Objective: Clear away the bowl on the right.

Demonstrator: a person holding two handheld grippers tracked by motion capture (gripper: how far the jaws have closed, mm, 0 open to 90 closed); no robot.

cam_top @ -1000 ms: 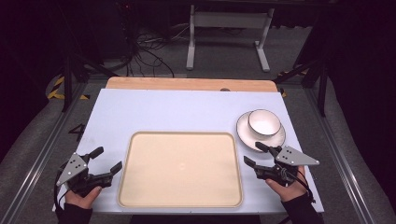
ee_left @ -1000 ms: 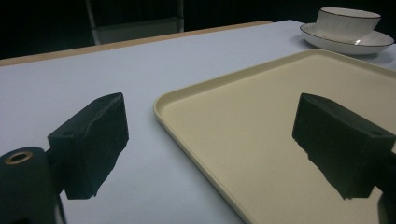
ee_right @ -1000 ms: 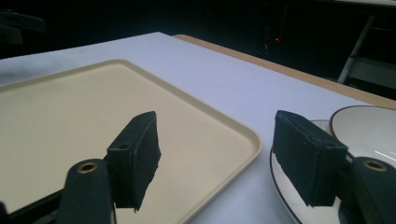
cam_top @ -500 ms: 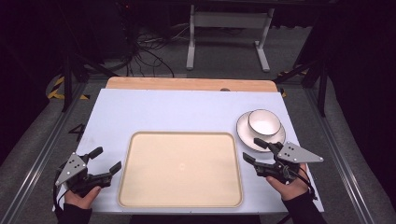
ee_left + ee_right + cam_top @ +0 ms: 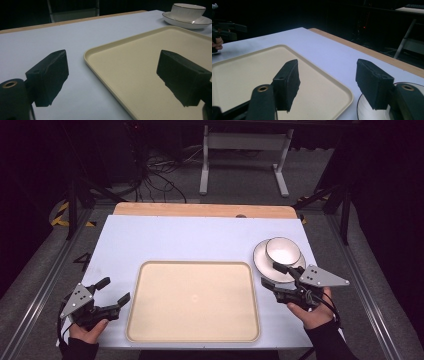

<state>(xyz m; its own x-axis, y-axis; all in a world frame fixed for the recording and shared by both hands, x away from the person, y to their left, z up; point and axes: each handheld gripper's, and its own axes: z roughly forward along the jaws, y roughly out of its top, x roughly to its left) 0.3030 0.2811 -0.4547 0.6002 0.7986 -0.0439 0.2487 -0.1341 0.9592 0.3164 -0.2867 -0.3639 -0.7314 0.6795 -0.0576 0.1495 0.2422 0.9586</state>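
A cream tray [image 5: 192, 300] lies bare at the front middle of the table. At its right, a white bowl [image 5: 283, 251] with a dark rim sits on a white saucer [image 5: 261, 261]. My right gripper [image 5: 270, 274] is open at the tray's right edge, one jaw over the saucer's near rim. Its own view has the tray corner [image 5: 249, 72] and the saucer rim [image 5: 364, 110] under the spread jaws [image 5: 329, 80]. My left gripper [image 5: 114, 289] is open just left of the tray. Its jaws [image 5: 112, 72] straddle the tray's rim [image 5: 100, 72], with the bowl [image 5: 188, 8] far off.
The pale tabletop [image 5: 190, 240] ends in a wooden strip [image 5: 200, 210] at the far edge. Metal frame rails [image 5: 40, 285] run along both sides. Behind the table, a stand's legs [image 5: 240, 165] and cables [image 5: 155, 180] lie on the floor.
My right gripper has shifted slightly to the right, staying beside the saucer. The left gripper has not moved.
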